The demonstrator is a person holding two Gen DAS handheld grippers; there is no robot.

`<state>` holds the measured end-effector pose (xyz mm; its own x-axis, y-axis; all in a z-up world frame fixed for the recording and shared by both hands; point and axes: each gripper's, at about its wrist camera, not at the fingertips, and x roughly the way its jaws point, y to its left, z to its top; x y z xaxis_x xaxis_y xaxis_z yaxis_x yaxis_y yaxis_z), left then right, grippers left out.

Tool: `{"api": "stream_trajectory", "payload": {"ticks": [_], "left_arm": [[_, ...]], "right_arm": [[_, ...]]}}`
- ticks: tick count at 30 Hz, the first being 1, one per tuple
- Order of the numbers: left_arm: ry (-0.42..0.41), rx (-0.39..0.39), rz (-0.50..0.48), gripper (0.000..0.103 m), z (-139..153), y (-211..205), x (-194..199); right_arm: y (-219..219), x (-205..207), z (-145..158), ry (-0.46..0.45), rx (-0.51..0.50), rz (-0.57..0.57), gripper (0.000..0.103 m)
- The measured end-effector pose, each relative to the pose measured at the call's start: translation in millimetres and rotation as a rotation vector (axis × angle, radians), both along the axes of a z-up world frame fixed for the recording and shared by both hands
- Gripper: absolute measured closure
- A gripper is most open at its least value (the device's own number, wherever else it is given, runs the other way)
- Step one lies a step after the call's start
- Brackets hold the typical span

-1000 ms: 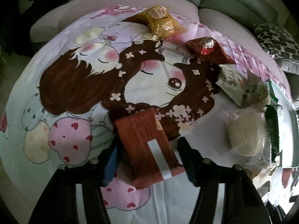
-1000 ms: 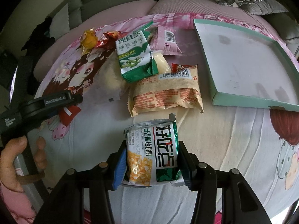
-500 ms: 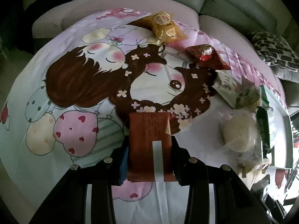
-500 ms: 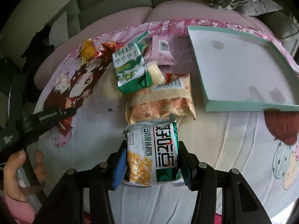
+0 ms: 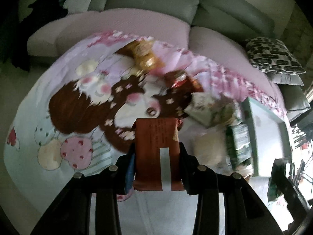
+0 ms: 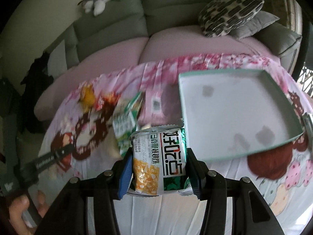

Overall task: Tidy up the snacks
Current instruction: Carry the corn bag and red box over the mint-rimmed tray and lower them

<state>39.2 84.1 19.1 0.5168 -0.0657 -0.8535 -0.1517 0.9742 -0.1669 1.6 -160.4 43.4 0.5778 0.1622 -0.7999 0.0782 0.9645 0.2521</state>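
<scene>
My left gripper (image 5: 157,156) is shut on a red-brown snack packet (image 5: 156,143) with a white stripe, held above the cartoon-print cloth (image 5: 58,105). A white and green snack bag (image 6: 159,160) with a yellow picture sits in my right gripper (image 6: 158,168), which is shut on it and lifted off the cloth. A shallow white tray with a teal rim (image 6: 232,113) lies just right of that bag. More snacks lie on the cloth: a yellow packet (image 5: 144,56), a red packet (image 5: 182,80), and a green biscuit bag (image 6: 125,123).
A grey sofa (image 6: 121,23) with pink seat cushions curves behind the cloth. Patterned pillows (image 6: 230,15) rest at its right end. In the right wrist view a hand (image 6: 21,211) holds the other gripper's handle (image 6: 45,160) at lower left. A pale round bun (image 5: 211,148) lies beside the green packets.
The left gripper closed on the red-brown packet and lifted it. Both grippers rose with their packets; the cloth and snacks now look smaller and farther below, and the tray shows more fully.
</scene>
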Motion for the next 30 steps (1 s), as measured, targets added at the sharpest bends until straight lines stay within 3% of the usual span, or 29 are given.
{"api": "stream_trajectory", "payload": {"ticks": [8,15,30], "left_arm": [[-0.051,0.013,-0.115,0.062,32.2,-60.3,19.4],[-0.073,0.027,-0.210,0.062,43.3,-111.7,37.3],[-0.074,0.002,-0.434,0.062,28.7,-229.6,77.8]], "right_arm": [[-37.1,33.7,22.6,-0.028,0.014,-0.105,0.049],[-78.6,55.4,28.1,-0.030,0.012,-0.208,0.049],[-177.3,80.8,-19.6,0.038,0.047,-0.396,0.049]]}}
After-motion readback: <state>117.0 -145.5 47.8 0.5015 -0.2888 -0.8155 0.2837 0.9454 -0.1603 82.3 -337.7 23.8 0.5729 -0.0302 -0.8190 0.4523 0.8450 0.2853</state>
